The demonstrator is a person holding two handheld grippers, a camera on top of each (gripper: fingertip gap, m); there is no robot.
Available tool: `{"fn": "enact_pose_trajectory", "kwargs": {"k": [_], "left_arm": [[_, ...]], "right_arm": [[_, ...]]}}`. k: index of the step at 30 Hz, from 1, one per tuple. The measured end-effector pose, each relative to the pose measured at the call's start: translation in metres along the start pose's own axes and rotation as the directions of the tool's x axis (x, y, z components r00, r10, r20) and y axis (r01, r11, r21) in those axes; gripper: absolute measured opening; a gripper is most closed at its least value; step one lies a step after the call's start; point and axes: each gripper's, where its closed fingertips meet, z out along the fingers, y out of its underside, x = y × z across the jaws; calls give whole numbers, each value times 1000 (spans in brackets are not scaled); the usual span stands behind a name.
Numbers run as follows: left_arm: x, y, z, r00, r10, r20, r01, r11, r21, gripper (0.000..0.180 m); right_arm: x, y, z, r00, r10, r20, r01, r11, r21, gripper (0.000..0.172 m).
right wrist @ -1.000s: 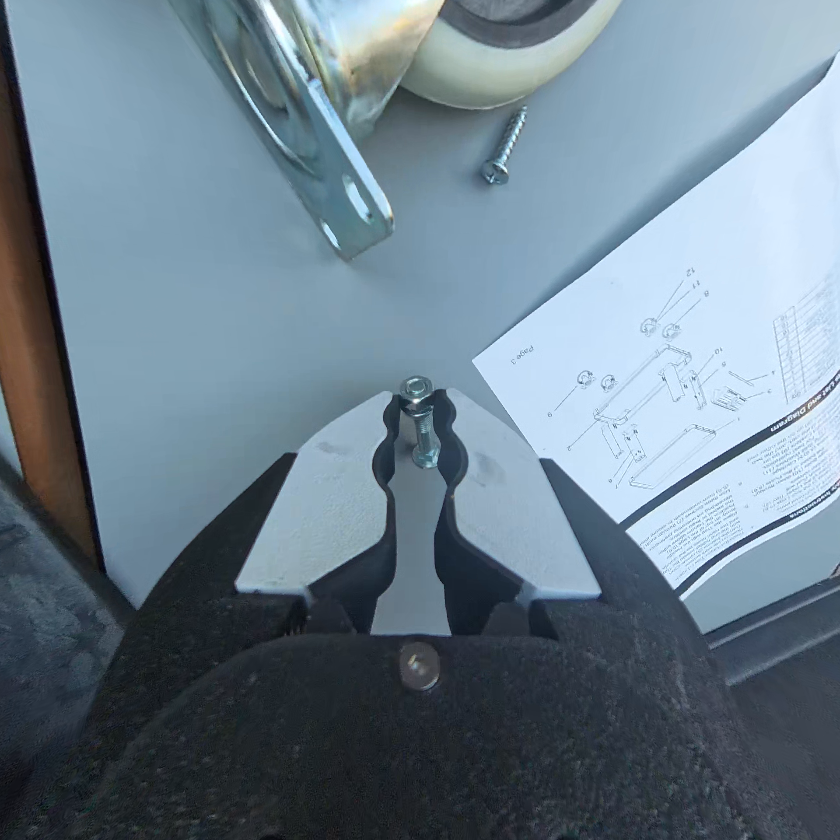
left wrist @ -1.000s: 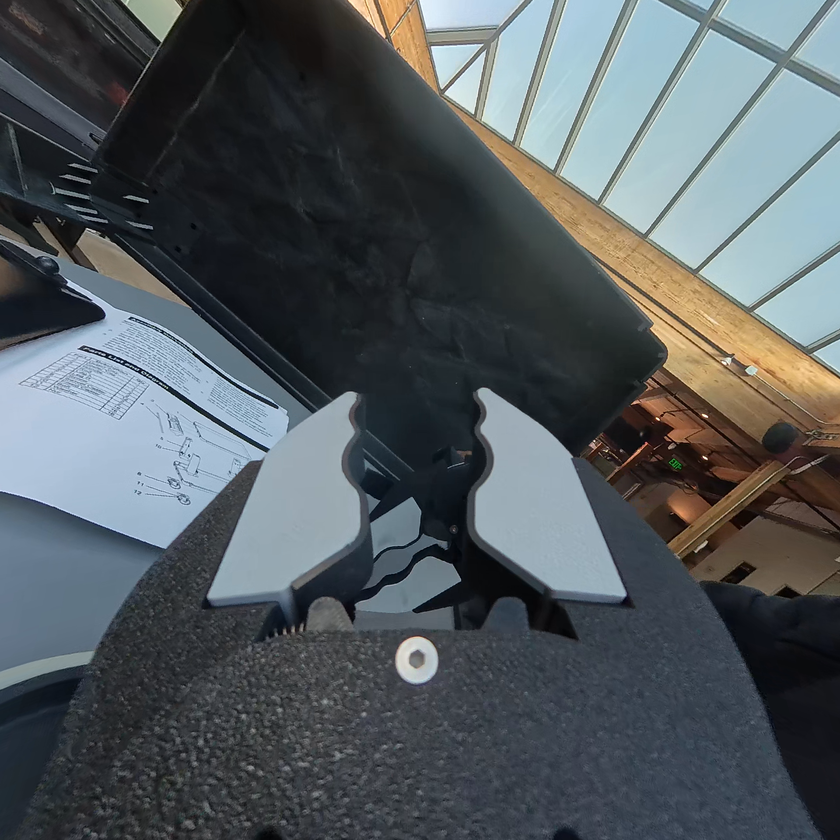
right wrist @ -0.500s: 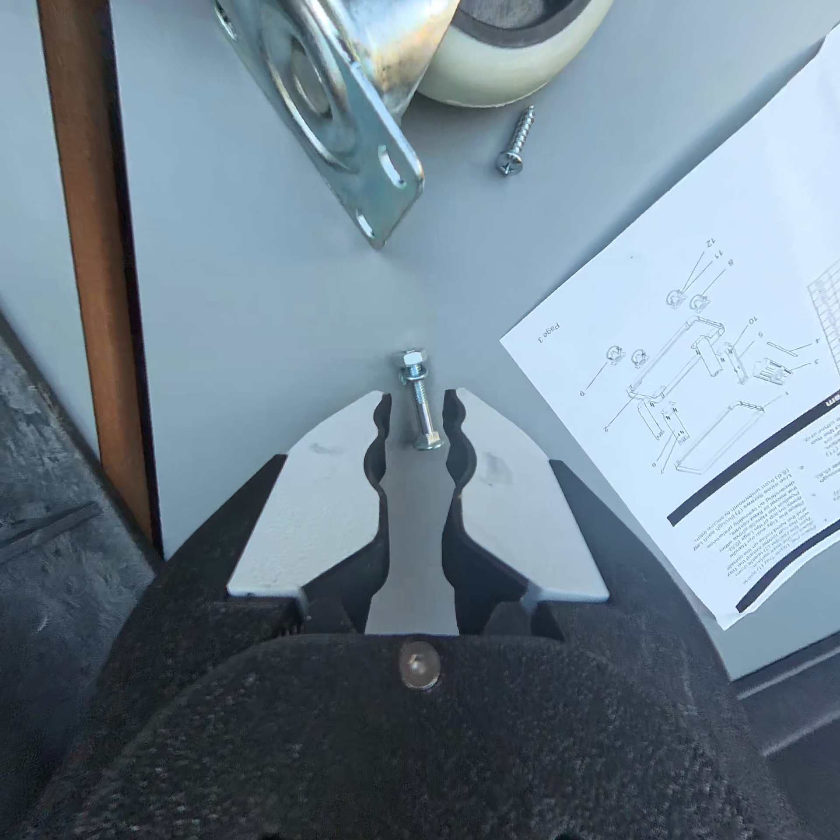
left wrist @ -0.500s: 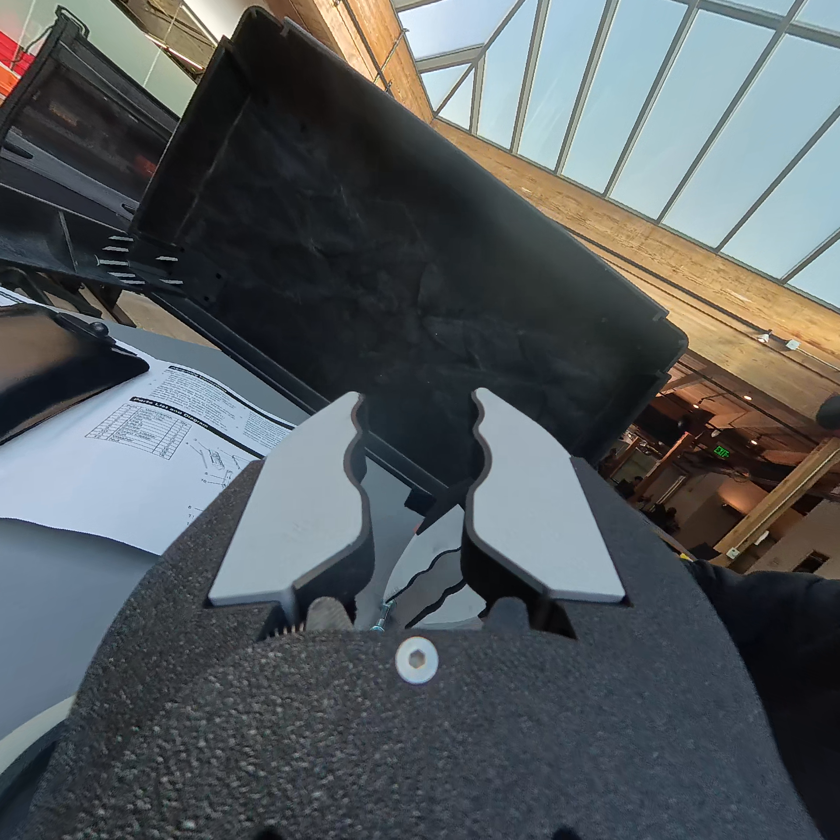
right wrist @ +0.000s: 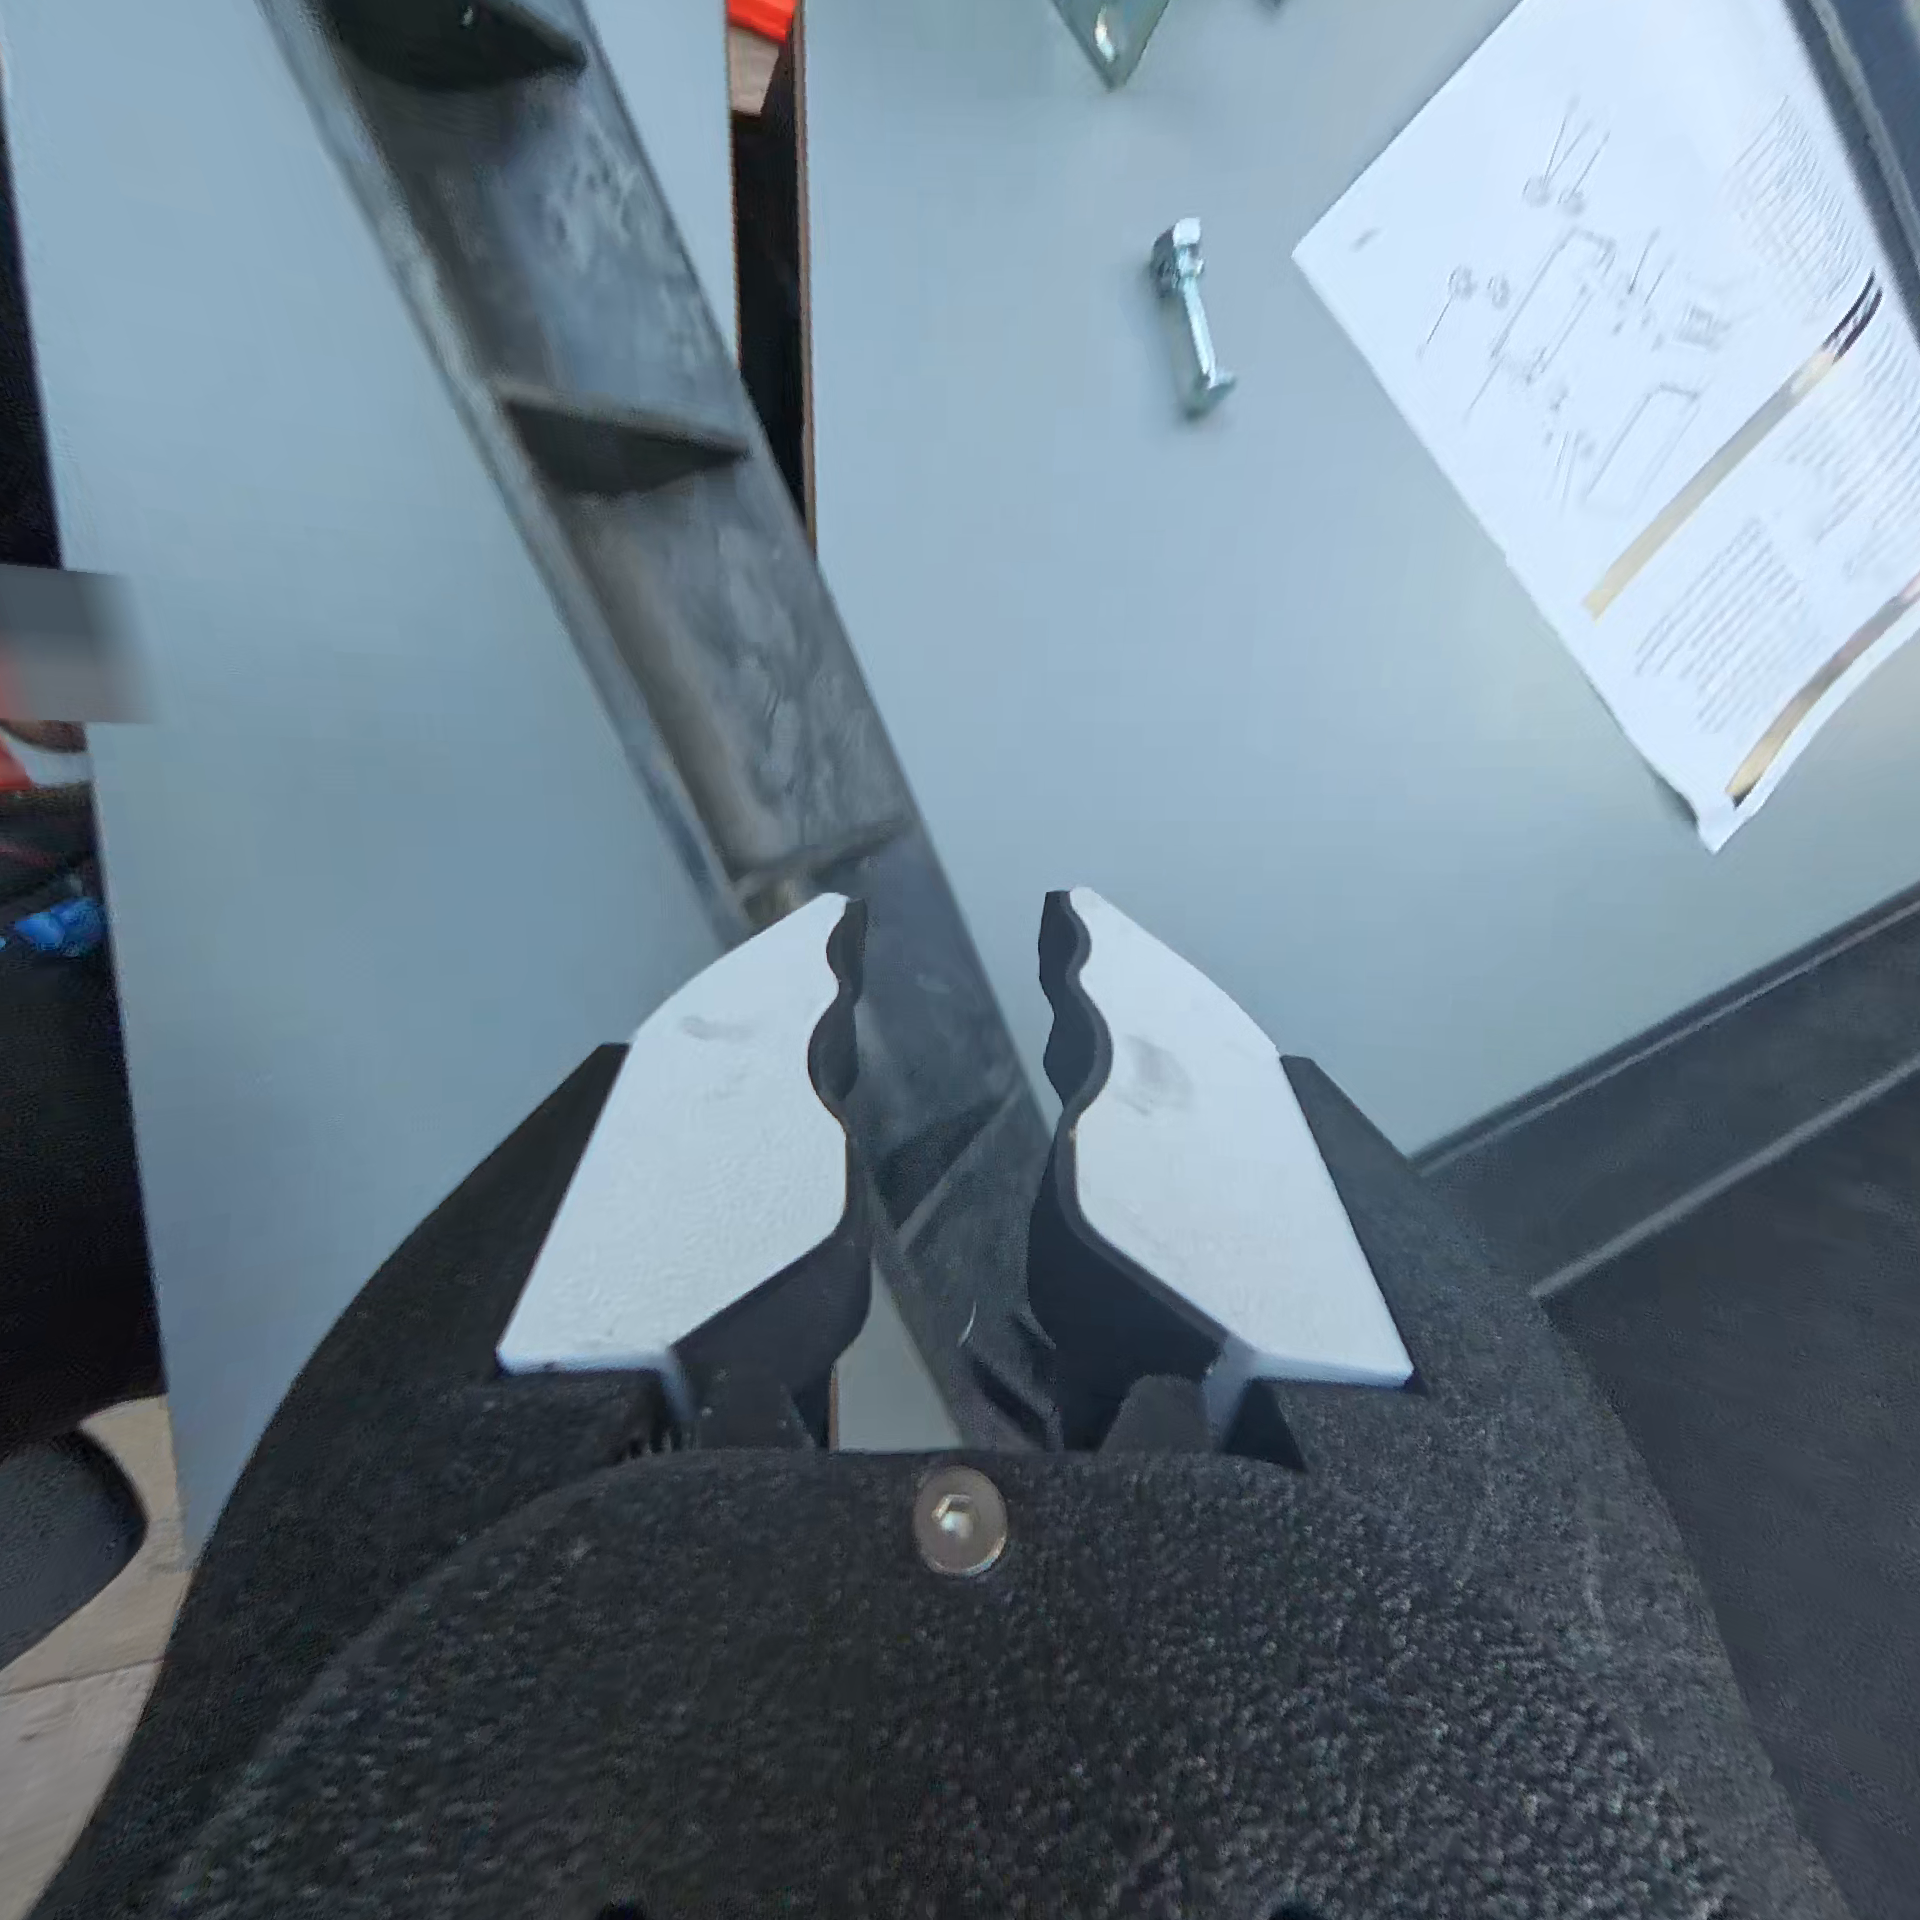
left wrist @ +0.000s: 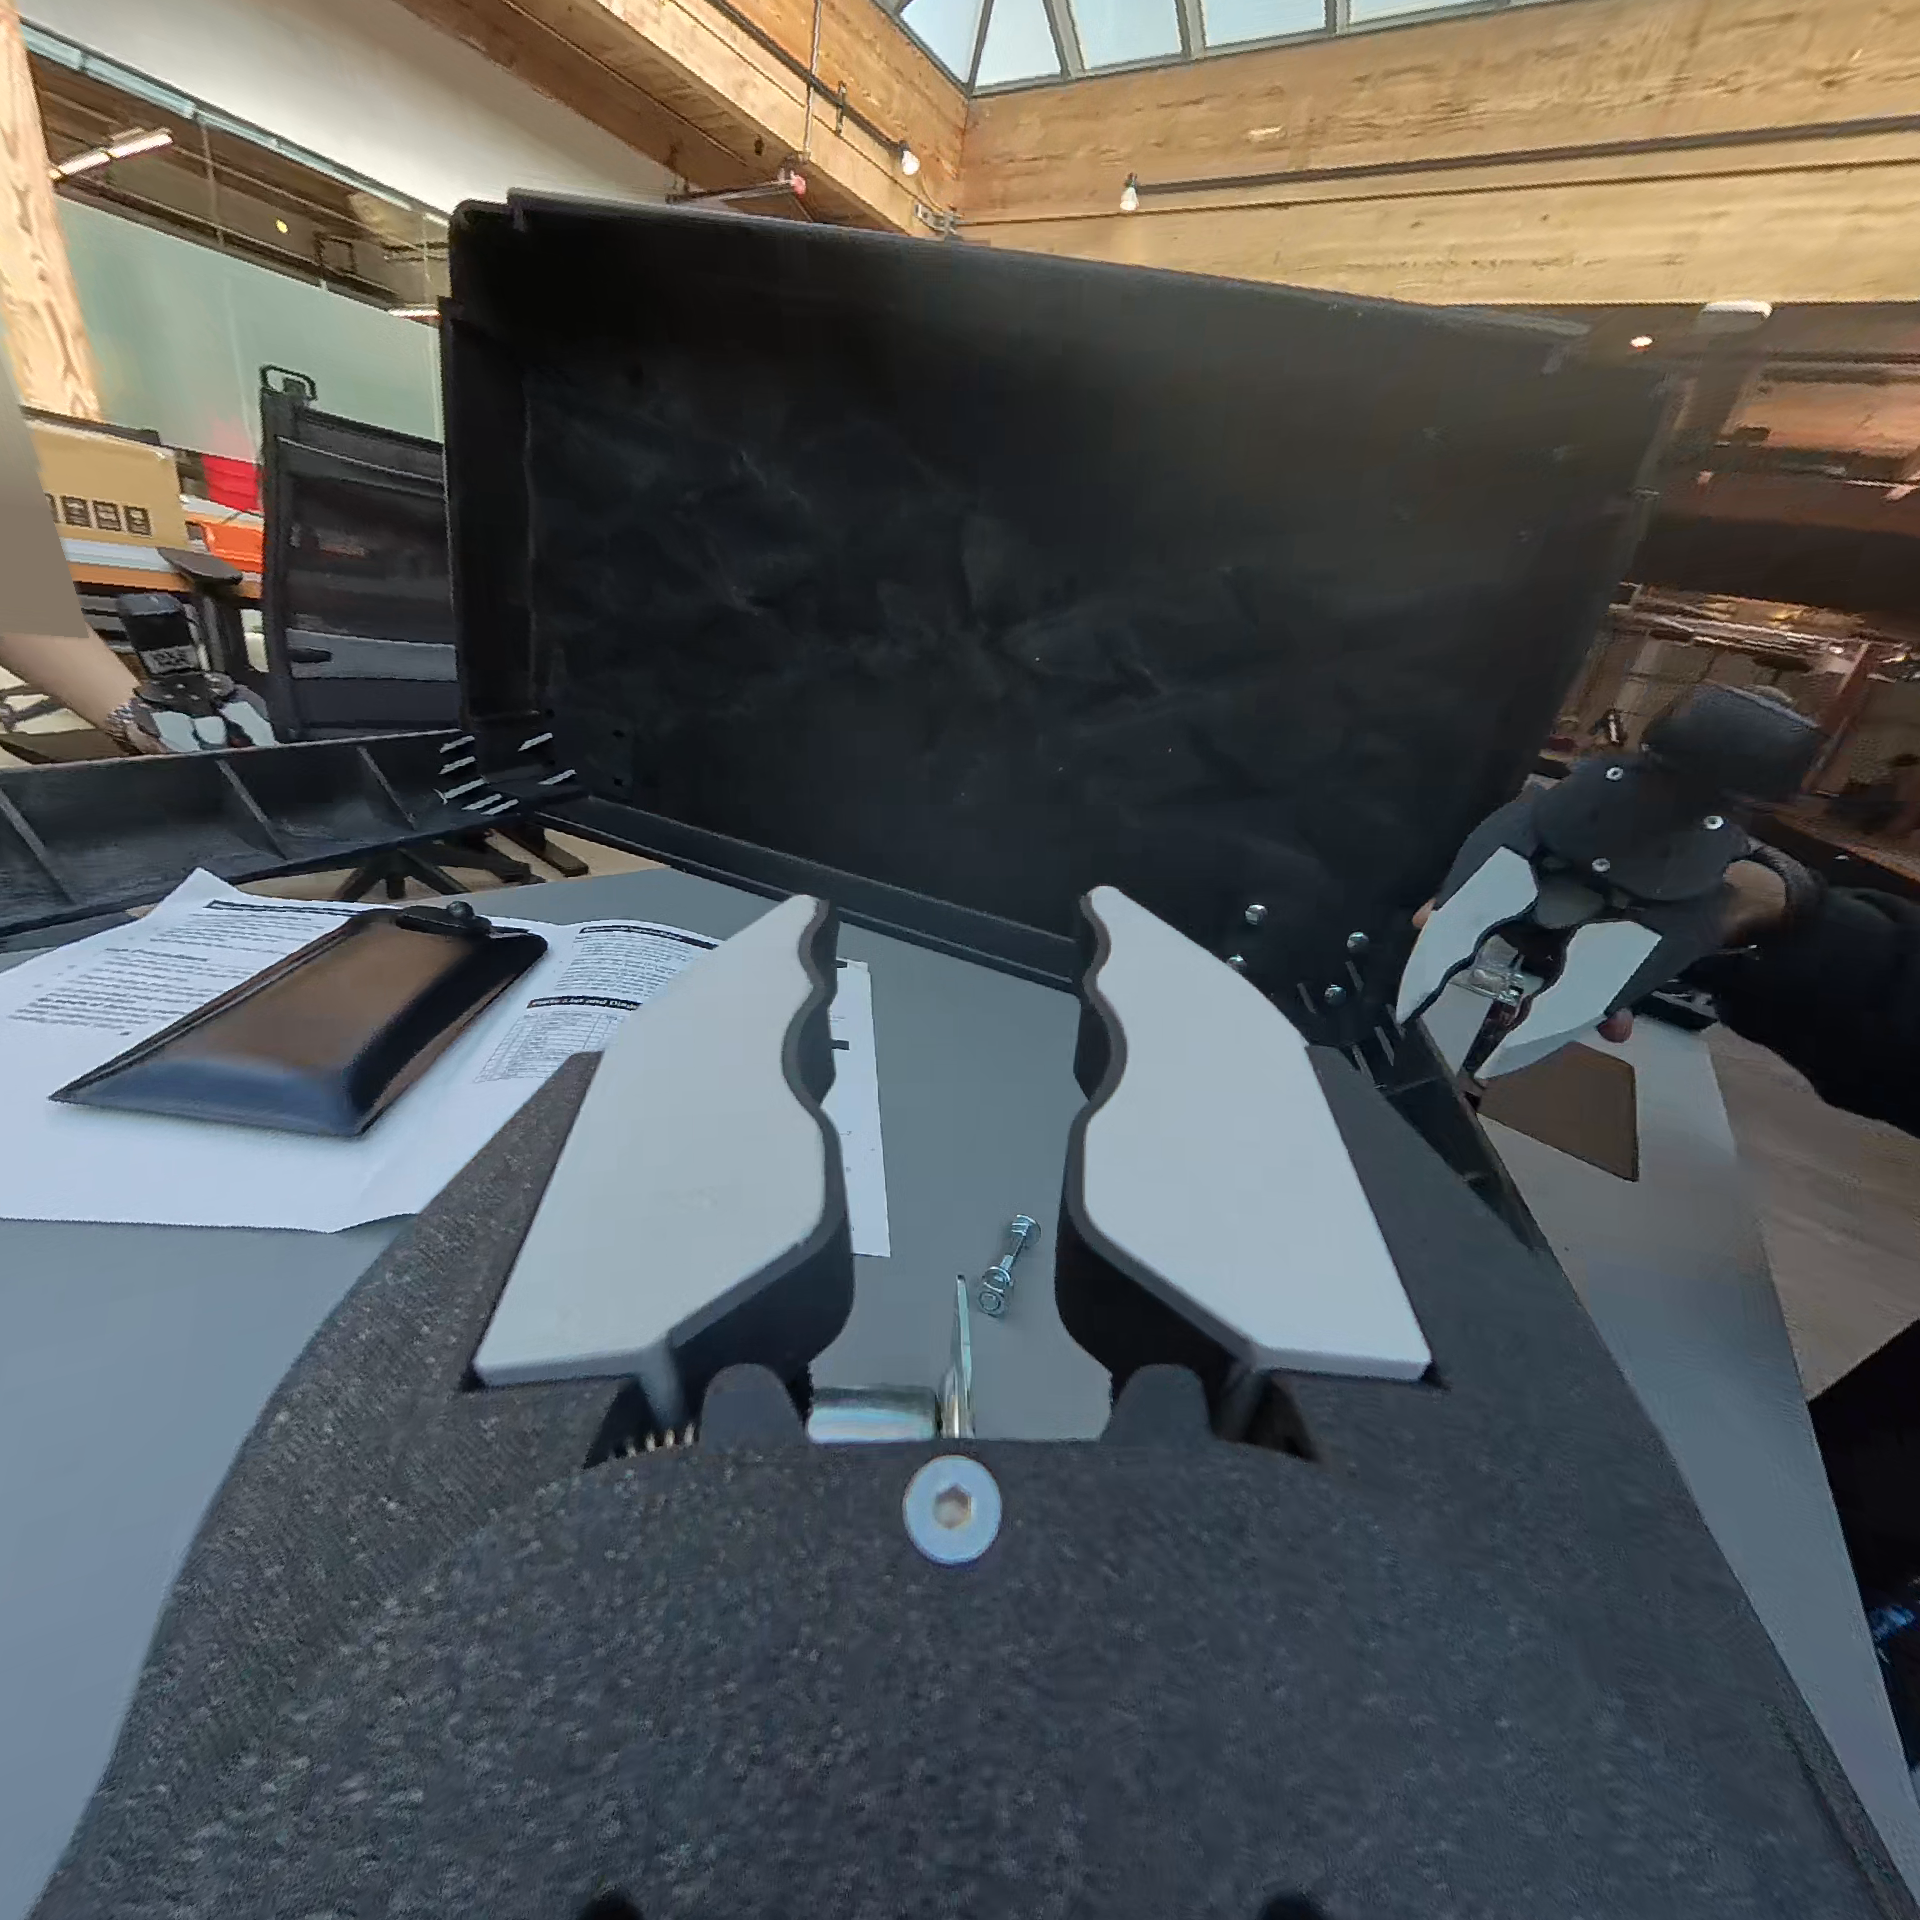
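Note:
My left gripper (left wrist: 956, 925) is open and empty, low over the grey table (left wrist: 966, 1049). A silver bolt with a nut (left wrist: 1006, 1263) lies on the table between its fingers, untouched, beside a metal plate (left wrist: 883, 1408). A large black panel (left wrist: 1039, 571) stands upright behind. My right gripper (right wrist: 951, 914) is open and holds nothing. A ribbed black rim (right wrist: 675, 520) of the panel runs under its fingers. The bolt (right wrist: 1193, 312) lies well ahead of it. The right gripper also shows in the left wrist view (left wrist: 1455, 1039), at the panel's lower right corner.
A printed instruction sheet (left wrist: 208, 1143) lies at the left with a black metal tray (left wrist: 312, 1018) on it; the sheet also shows in the right wrist view (right wrist: 1662, 364). A caster plate corner (right wrist: 1112, 31) is at the top edge. Chairs and another black part stand far left. Across from one pair of fingers to the other is roughly 35 centimeters. From the right gripper's tips to the ribbed black rim (right wrist: 675, 520) is close to 15 centimeters.
My right gripper opened and let go of the bolt, which stays on the table, then drew back and swung over the black rim. My left gripper tilted down from the ceiling toward the table, still open.

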Motion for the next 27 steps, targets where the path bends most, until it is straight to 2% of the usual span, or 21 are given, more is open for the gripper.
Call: {"fn": "enact_pose_trajectory", "kwargs": {"k": [3, 6, 9, 12, 16, 19, 21, 25, 26, 27], "left_arm": [[35, 0, -36, 992, 73, 99, -76, 997, 23, 43], [81, 18, -63, 978, 122, 172, -118, 992, -32, 43], [134, 46, -78, 961, 155, 230, -135, 986, -99, 43], [194, 74, -77, 954, 155, 255, -129, 985, -117, 42], [265, 119, -48, 964, 95, 247, -70, 992, -108, 40], [308, 154, -11, 974, 58, 220, -29, 991, -132, 40], [331, 172, 15, 979, 27, 204, 2, 990, -140, 41], [369, 196, 65, 984, -17, 176, 43, 988, -148, 40], [377, 201, 76, 985, -22, 172, 49, 987, -151, 40], [383, 205, 86, 985, -27, 171, 54, 986, -157, 39]], "right_arm": [[-21, 62, -51, 1000, 9, 16, -8, 999, -47, 33], [-33, 135, -106, 998, 46, 44, -41, 992, -117, 33], [-32, 210, -160, 995, 97, 33, -90, 980, -178, 35], [-15, 296, -209, 991, 131, -28, -133, 951, -280, 41], [-3, 409, -251, 981, 192, -11, -176, 876, -448, 52], [-11, 467, -265, 965, 251, 81, -174, 837, -519, 63], [-16, 490, -267, 954, 266, 141, -155, 836, -527, 68], [-20, 524, -252, 957, 199, 212, -48, 826, -561, 65], [-20, 528, -246, 961, 173, 216, -22, 826, -564, 63], [-15, 529, -243, 969, 144, 202, -9, 835, -550, 48]]}}
